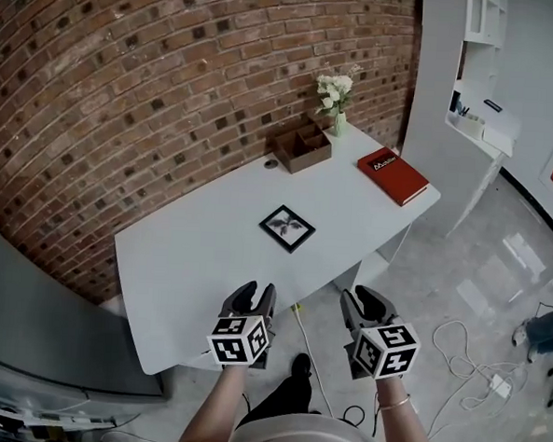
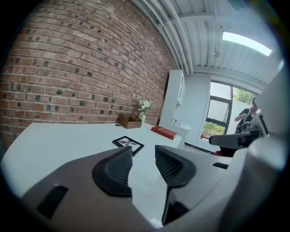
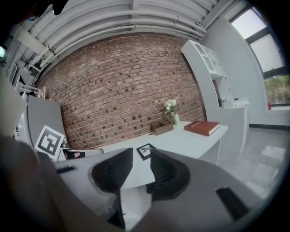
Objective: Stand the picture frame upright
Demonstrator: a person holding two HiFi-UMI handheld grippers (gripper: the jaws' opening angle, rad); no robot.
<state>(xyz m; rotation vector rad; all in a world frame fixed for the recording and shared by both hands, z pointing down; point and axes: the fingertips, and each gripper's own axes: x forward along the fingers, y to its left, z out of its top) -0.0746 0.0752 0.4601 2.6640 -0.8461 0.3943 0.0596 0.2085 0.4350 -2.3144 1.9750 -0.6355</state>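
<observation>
Picture frame [image 1: 287, 228] lies flat near the middle of the white tabletop [image 1: 190, 257], at the centre of the head view. I see my left hand-held gripper [image 1: 256, 292] and right hand-held gripper [image 1: 358, 300] at lower centre by the tabletop's near edge, both with jaws apart and empty, well apart from the frame.
</observation>
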